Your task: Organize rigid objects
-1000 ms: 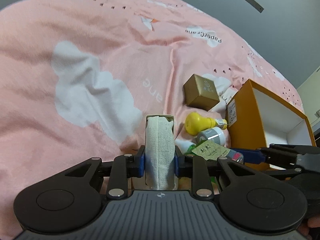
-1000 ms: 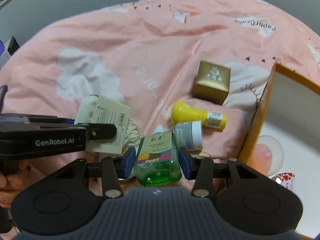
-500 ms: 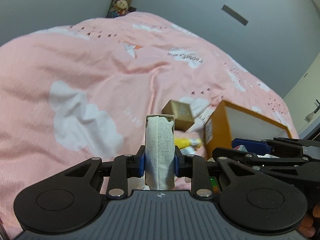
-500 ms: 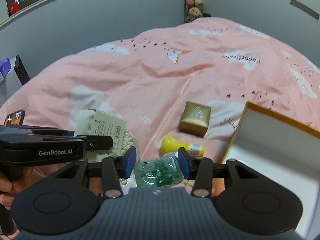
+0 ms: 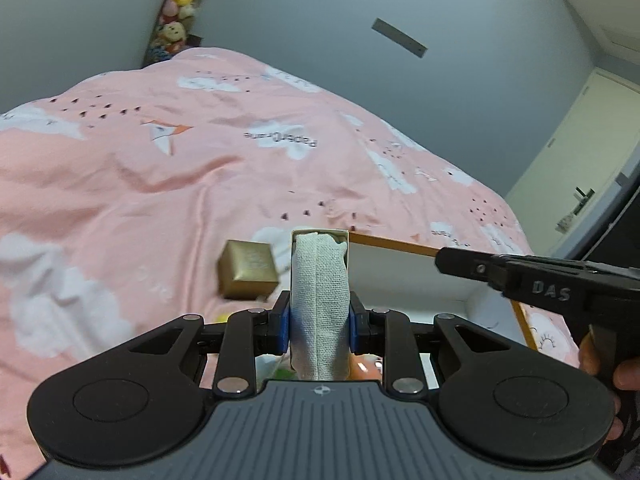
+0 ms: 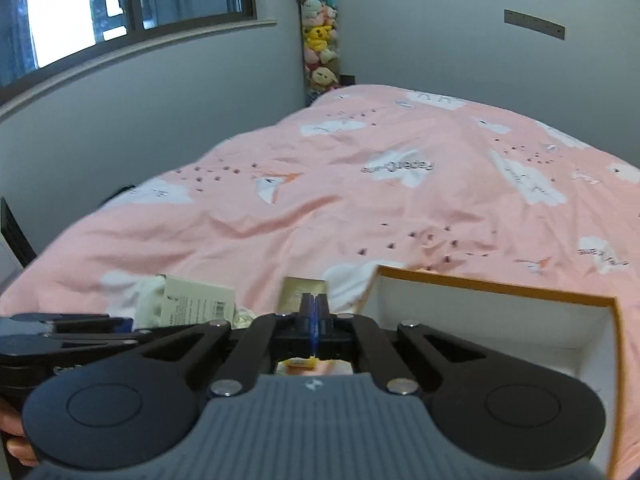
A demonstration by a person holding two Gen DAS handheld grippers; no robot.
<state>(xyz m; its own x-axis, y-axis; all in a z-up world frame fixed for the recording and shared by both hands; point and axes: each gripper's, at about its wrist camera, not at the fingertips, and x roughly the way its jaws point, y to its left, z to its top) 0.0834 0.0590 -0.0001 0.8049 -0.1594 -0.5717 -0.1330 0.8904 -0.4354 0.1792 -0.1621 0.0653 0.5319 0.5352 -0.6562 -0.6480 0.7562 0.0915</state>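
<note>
My left gripper (image 5: 319,316) is shut on a white cloth pouch (image 5: 319,280) with a card header, held above the pink bedspread. The pouch also shows in the right wrist view (image 6: 188,300). My right gripper (image 6: 315,312) is shut with its blue pads together and nothing between them. A gold box (image 5: 248,270) lies on the bed left of the pouch and shows beyond the right fingertips (image 6: 300,292). An open orange box with a white inside (image 6: 500,320) lies at the right (image 5: 408,276). The green bottle is out of sight.
The pink cloud-print bedspread (image 6: 360,208) fills both views. The right gripper's body (image 5: 540,280) crosses the left wrist view at the right. Plush toys (image 6: 320,40) hang in the far corner, by a window (image 6: 120,12). A door (image 5: 580,152) stands at the right.
Both grippers have risen and tilted up, so the bed looks farther away. The right gripper, which held the green bottle, now has shut pads and no bottle. The left still holds the pouch.
</note>
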